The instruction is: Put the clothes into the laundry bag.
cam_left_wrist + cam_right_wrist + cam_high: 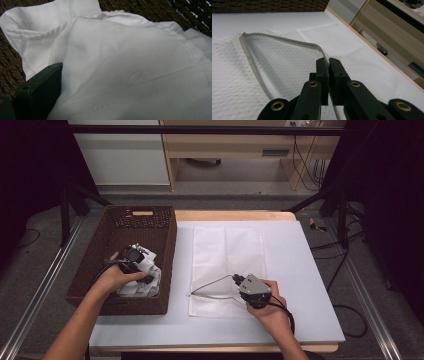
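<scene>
A crumpled white cloth [142, 282] lies in the near end of a brown wicker basket [170, 245] at the left. My left gripper [140, 265] is down in the basket on the cloth. In the left gripper view, one black finger [42, 87] stands far to the left, and the white cloth [125, 62] hides the other. A white mesh laundry bag [227, 245] lies flat on the table. My right gripper [235, 279] is shut on the bag's grey zipper edge [282, 38] and holds it up off the mesh, so the mouth gapes. Its jaws [328, 61] are pressed together.
The bag and basket rest on a white mat [300, 270] over a wooden table. The basket's woven wall [269, 6] stands just beyond the bag's mouth. A wooden cabinet [225, 145] and cables lie past the far edge. Black frame legs flank the table.
</scene>
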{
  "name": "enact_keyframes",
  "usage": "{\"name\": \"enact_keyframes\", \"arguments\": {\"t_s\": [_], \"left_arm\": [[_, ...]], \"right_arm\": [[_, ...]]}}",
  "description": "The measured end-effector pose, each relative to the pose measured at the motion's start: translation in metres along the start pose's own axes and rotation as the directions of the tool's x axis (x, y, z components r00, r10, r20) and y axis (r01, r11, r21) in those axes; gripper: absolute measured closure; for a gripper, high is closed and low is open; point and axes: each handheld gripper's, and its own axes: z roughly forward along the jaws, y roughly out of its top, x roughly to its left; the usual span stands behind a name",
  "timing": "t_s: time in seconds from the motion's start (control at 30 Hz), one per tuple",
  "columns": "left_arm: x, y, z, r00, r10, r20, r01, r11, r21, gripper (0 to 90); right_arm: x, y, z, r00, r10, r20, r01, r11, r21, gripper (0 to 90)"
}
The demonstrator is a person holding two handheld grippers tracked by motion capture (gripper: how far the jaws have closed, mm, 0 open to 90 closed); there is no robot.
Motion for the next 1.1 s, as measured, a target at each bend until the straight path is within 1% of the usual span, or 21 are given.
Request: {"name": "enact_keyframes", "arguments": {"t_s": [0.4,0.77,1.1], "left_arm": [[-0.0006,0.0006,0.001,0.9999,-0.01,-0.002,0.01,0.9999,0.005,0.0],[-0.0003,0.0017,0.0032,0.9994,-0.036,0.005,0.036,0.9993,0.014,0.0],[-0.0025,0.0028,0.0049,0.9994,-0.031,-0.012,0.031,0.9992,0.023,0.0]], "right_arm": [[0.0002,0.0,0.0005,1.0,-0.003,0.0,0.003,1.0,0.003,86.6],[0.0009,-0.0001,0.001,1.0,-0.006,-0.002,0.006,1.0,0.006,86.6],[0.001,0.0,0.0014,0.9999,-0.009,-0.005,0.009,1.0,0.006,86.6]]}}
